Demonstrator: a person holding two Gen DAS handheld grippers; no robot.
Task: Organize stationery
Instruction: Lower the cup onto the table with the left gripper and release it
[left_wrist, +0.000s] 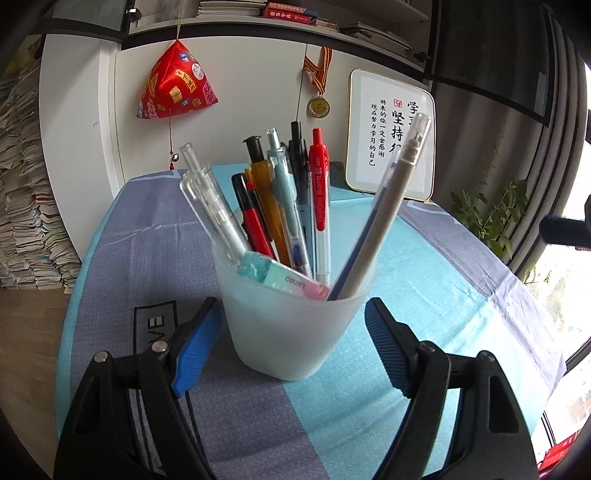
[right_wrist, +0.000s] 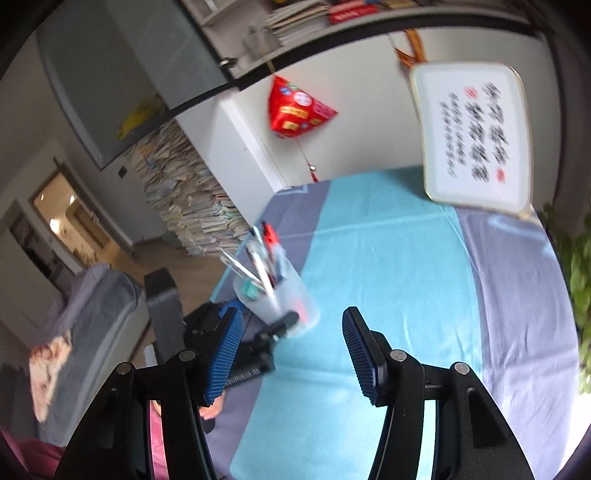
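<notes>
1. Frosted cup (left_wrist: 291, 325) stands upright on the surface (left_wrist: 424, 295), which is covered in blue and grey cloth.
2. The cup holds many pens: a red pen (left_wrist: 320, 192), an amber pen (left_wrist: 267, 206), clear pens (left_wrist: 210, 206), and a grey pen (left_wrist: 391, 206) leaning right. A teal and pink packet (left_wrist: 280, 278) sits inside the rim.
3. Left tool (left_wrist: 291, 332): jaws spread, one blue pad on either side of the cup, small gaps visible, not pressing.
4. Right tool (right_wrist: 291, 350): jaws spread, nothing between them, over bare cloth to the right of the cup (right_wrist: 280, 299); view blurred.
5. Framed calligraphy board (left_wrist: 391, 140) leans at the surface's far edge.
</notes>
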